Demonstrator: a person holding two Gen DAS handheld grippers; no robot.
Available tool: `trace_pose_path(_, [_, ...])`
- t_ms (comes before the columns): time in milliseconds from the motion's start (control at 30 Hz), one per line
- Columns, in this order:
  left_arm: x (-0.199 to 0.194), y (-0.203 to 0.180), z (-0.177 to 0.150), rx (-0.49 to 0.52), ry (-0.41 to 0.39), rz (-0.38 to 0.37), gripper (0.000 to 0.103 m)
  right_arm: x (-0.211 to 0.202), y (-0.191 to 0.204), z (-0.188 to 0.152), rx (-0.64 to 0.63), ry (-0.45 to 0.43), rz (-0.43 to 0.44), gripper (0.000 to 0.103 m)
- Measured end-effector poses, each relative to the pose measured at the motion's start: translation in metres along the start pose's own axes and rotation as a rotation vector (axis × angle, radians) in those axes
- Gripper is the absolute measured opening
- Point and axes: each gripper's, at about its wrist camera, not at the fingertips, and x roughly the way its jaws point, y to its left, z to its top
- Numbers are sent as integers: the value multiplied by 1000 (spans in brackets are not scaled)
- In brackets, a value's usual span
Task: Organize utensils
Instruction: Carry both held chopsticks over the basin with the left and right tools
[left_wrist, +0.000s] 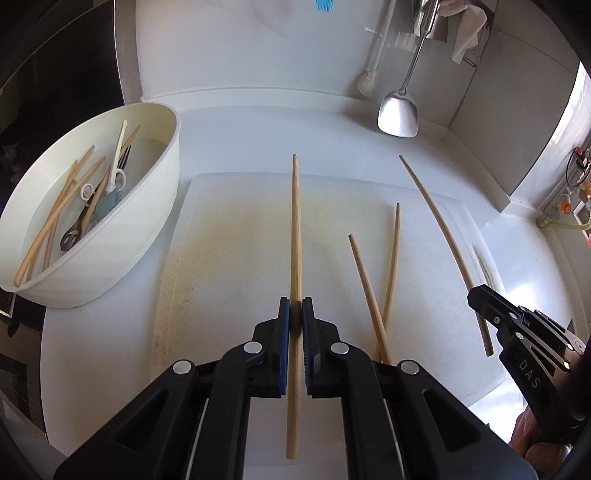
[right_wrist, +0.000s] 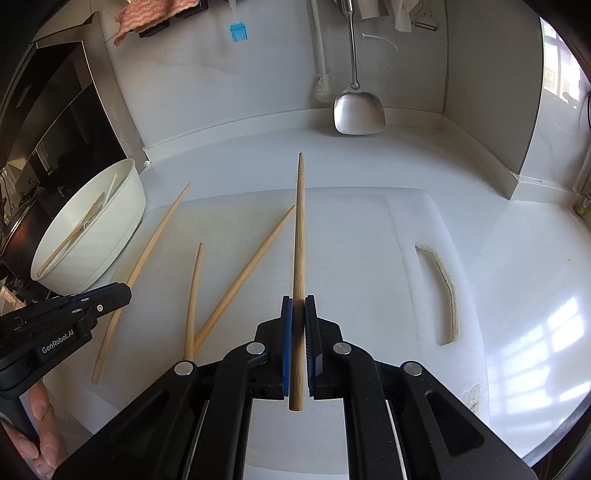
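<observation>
My left gripper (left_wrist: 296, 306) is shut on a long bamboo chopstick (left_wrist: 294, 221), which points straight ahead over the white cutting board (left_wrist: 240, 240). In the right wrist view that gripper (right_wrist: 123, 291) shows at the left with its chopstick (right_wrist: 155, 240). My right gripper (right_wrist: 298, 306) is shut on another chopstick (right_wrist: 299, 221) that also points ahead. It appears in the left wrist view (left_wrist: 478, 297) with its curved-looking chopstick (left_wrist: 439, 218). Two loose chopsticks (left_wrist: 391, 258) (left_wrist: 365, 280) lie crossed on the board between the grippers.
A white oval bowl (left_wrist: 147, 229) (right_wrist: 110, 240) with several chopsticks and small utensils stands left of the board. A metal spatula (right_wrist: 358, 110) and a white brush (right_wrist: 321, 90) hang on the back wall. The board's handle slot (right_wrist: 443, 291) is at the right. A person's fingers (right_wrist: 40, 424) grip the left handle.
</observation>
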Motion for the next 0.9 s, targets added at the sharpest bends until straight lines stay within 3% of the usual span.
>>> trace_pose_path(233, [-38,8,7,-38,-47,14,7,-29,22,13,-50,-30,66,6])
trace_pose_path(433, [-80,39,16,-106,-109,104,7,-43,59,38,-138,-77,171,6])
trace_pose_path(700, [-121,123,29,-203,-158,215,7,-32,140,70,-210,-77,298,6])
trace_pose_path(900, [-119,199,50,-197,-149,224,7,-9,206,84,-195,-68,303,6])
